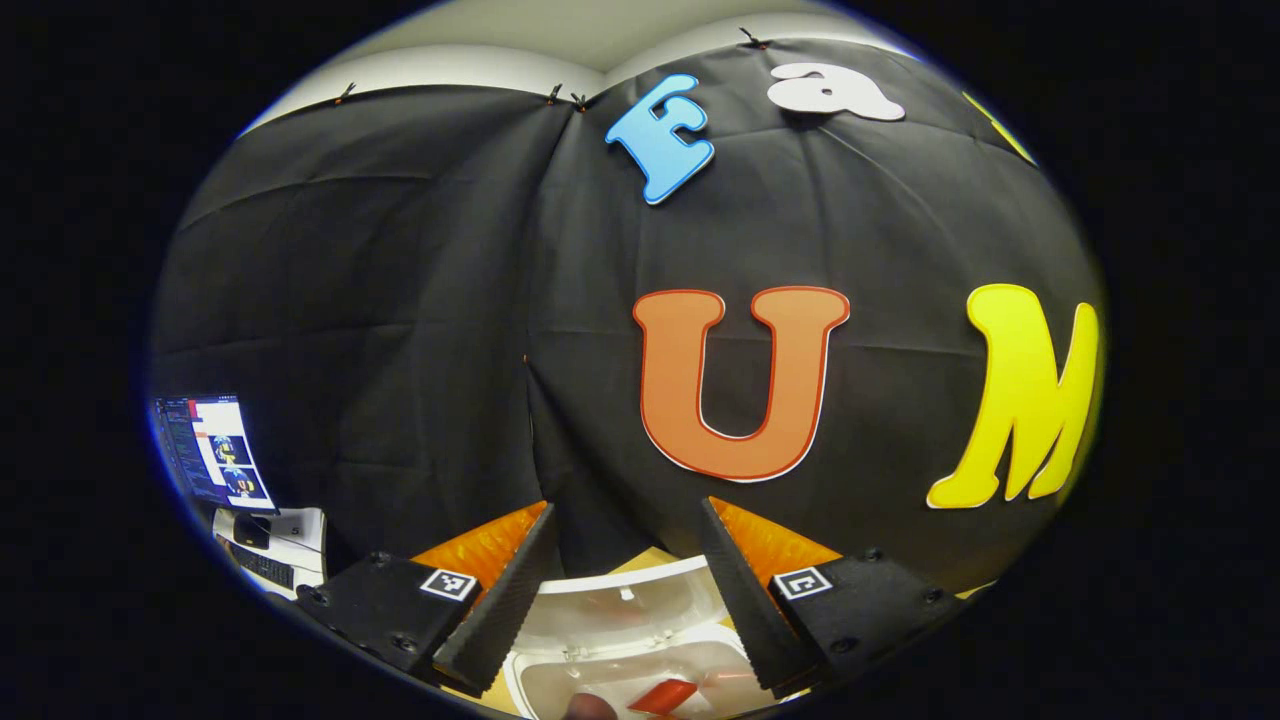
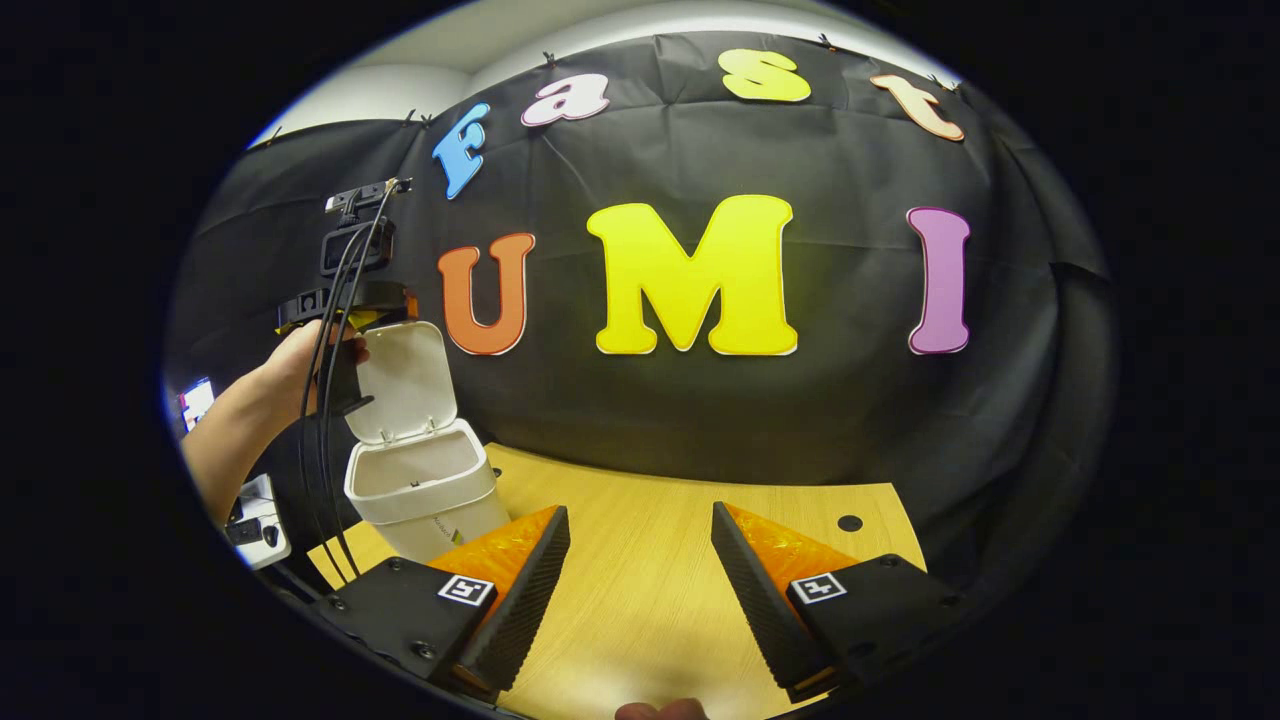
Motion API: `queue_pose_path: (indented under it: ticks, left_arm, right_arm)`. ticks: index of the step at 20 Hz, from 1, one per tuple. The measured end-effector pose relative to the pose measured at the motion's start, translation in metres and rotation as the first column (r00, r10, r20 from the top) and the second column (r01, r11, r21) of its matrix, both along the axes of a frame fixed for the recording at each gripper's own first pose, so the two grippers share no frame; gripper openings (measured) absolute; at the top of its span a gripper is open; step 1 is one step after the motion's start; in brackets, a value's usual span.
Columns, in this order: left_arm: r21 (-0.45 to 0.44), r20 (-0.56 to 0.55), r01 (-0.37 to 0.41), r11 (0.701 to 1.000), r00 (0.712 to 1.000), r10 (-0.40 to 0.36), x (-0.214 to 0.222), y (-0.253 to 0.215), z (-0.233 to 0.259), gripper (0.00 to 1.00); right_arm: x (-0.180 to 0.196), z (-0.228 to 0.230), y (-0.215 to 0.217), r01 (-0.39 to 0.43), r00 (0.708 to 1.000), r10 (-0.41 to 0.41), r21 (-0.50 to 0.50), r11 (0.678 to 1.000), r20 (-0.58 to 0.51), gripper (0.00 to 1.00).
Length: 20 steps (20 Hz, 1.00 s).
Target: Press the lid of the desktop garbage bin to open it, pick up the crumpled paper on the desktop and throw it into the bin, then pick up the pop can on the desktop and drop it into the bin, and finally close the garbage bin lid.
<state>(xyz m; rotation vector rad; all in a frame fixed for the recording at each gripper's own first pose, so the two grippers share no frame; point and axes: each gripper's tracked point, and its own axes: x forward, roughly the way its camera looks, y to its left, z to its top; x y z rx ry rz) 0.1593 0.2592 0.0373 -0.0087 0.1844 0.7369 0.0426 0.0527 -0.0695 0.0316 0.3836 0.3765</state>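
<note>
The left gripper (image 1: pixel 625 590) is hanging directly above the open bin (image 2: pixel 425 490), its fingers spread wide and gripping nothing, pointing across the mouth toward the raised lid (image 2: pixel 405 380). Looking down between them, a red piece that may be the pop can (image 1: pixel 665 695) is lying inside; I cannot tell more. A hand (image 2: pixel 300 365) is holding that gripper high at the lid's top edge, so it sits nearer for closing. The right gripper (image 2: pixel 640 590) is idling over bare counter (image 2: pixel 650 520), fingers apart, well right of the bin.
</note>
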Motion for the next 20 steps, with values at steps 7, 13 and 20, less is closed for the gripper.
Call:
queue_pose_path:
  ticks: [7, 13, 20]
  left_arm:
    - [-0.088, -0.02, 0.02, 0.996, 1.0, -0.022, -0.025, -0.049, -0.021, 0.93]
    - [-0.081, -0.035, 0.031, 0.996, 0.999, -0.034, -0.049, -0.086, -0.053, 0.92]
    - [-0.136, -0.105, 0.03, 0.99, 0.993, -0.045, -0.066, -0.104, -0.115, 0.92]
  right_arm:
    - [-0.011, -0.007, -0.011, -0.018, 1.0, 0.018, 0.012, 1.0, -0.005, 0.92]
    - [-0.021, -0.02, -0.031, -0.027, 0.999, 0.027, 0.0, 1.0, -0.029, 0.92]
    - [-0.026, -0.04, -0.044, -0.028, 0.997, 0.026, -0.027, 0.999, -0.066, 0.92]
